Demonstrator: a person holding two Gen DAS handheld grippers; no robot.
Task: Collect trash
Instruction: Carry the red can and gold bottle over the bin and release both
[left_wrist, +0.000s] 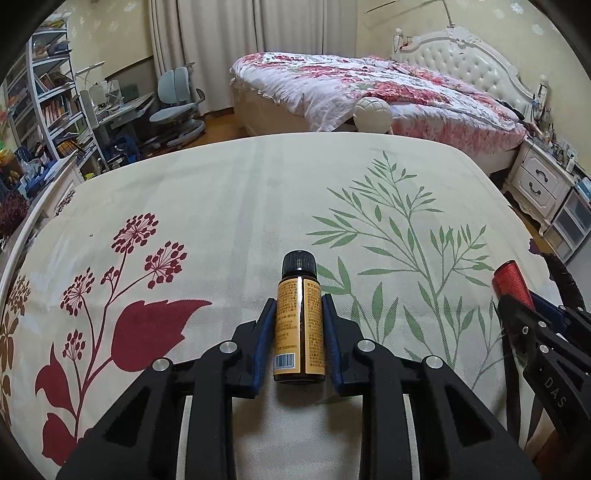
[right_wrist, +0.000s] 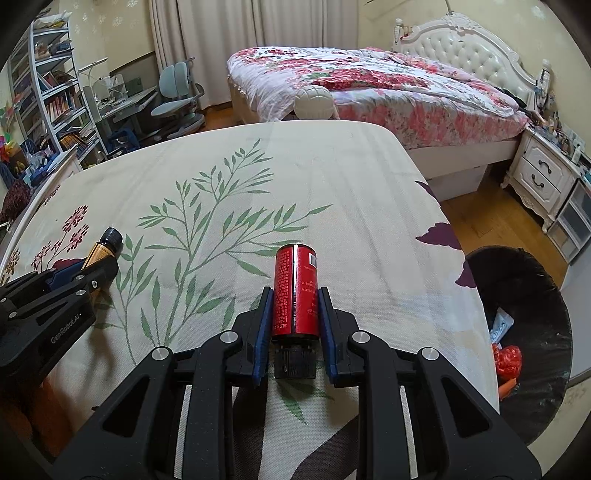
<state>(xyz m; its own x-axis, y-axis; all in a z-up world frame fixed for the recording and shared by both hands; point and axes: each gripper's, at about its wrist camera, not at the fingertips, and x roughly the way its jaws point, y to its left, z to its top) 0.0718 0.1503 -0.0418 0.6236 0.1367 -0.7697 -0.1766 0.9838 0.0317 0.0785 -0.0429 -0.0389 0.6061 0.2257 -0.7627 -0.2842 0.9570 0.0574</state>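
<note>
My left gripper (left_wrist: 299, 306) is shut on a small brown bottle (left_wrist: 298, 328) with an orange label and a black cap pointing away from me, held just above the floral tablecloth (left_wrist: 221, 206). My right gripper (right_wrist: 294, 295) is shut on a red-labelled bottle (right_wrist: 294, 291), its black cap towards me. The red bottle (left_wrist: 511, 282) and the right gripper show at the right edge of the left wrist view. The brown bottle (right_wrist: 101, 249) and the left gripper show at the left of the right wrist view.
A black-lined trash bin (right_wrist: 524, 332) holding wrappers stands on the floor off the table's right edge. Beyond the table are a bed (right_wrist: 369, 85), a white nightstand (right_wrist: 543, 177), a desk with a chair (right_wrist: 177, 99) and a bookshelf (right_wrist: 48, 92).
</note>
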